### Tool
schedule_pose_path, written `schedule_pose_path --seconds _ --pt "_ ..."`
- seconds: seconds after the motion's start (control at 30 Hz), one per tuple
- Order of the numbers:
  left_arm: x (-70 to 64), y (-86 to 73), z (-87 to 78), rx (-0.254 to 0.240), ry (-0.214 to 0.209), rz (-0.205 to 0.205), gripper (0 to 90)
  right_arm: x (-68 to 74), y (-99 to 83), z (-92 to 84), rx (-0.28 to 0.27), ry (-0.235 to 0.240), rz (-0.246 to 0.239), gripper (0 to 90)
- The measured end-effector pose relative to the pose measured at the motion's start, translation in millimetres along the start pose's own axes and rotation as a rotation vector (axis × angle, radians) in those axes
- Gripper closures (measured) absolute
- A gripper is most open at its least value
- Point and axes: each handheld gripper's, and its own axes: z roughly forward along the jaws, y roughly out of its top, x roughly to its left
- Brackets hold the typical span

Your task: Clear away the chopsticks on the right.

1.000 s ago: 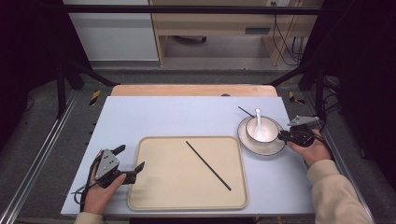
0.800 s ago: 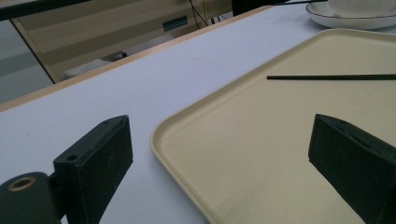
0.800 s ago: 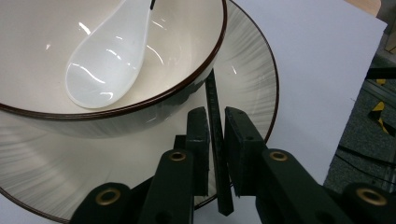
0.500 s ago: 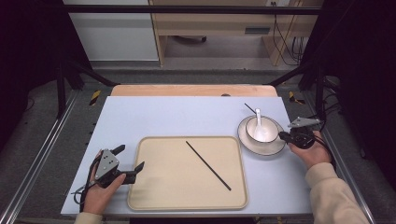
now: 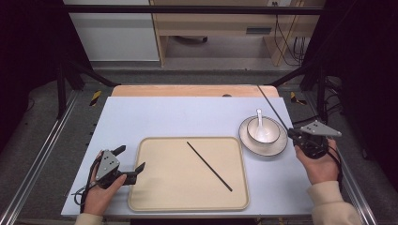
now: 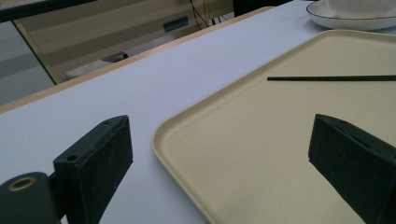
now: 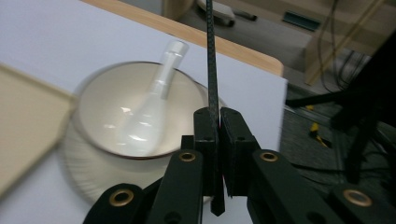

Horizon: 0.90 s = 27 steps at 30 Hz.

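Raised since the earlier frame, the right gripper (image 5: 292, 133) is clenched on a black chopstick (image 7: 211, 70), lifted beside the bowl (image 5: 263, 132). Left gripper (image 5: 129, 165), released, rests at the tray's (image 5: 141, 197) edge; second chopstick (image 5: 209, 166) lies on the tray.

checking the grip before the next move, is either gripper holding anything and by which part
The right gripper is shut on a black chopstick, pinching it near one end; the long part sticks out past the jaws. The left gripper is open and holds nothing.
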Motion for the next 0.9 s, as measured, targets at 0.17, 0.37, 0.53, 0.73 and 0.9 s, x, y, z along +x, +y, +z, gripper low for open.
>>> schedule_pose_path --seconds 0.17,0.37,0.53,0.73,0.9 --pt "-0.6 0.9 -1.5 -0.005 0.000 -0.001 6.1 44.9 9.9 -22.8 -0.044 0.074 -0.036 85.5" --pt "0.5 1.0 -2.2 -0.010 0.002 0.001 6.1 88.5 10.3 -35.1 -0.020 0.125 -0.076 85.5" --pt "-0.1 1.4 -2.2 -0.011 0.000 0.000 6.1 107.9 2.8 -34.8 0.009 0.148 -0.082 85.5" --pt "-0.1 1.5 -2.4 -0.011 0.001 0.001 6.1 135.4 -15.6 -22.1 0.069 0.205 -0.075 85.5" --pt "0.0 2.1 -2.9 -0.015 0.001 0.003 6.1 156.4 -28.3 -5.0 0.134 0.244 -0.091 85.5"
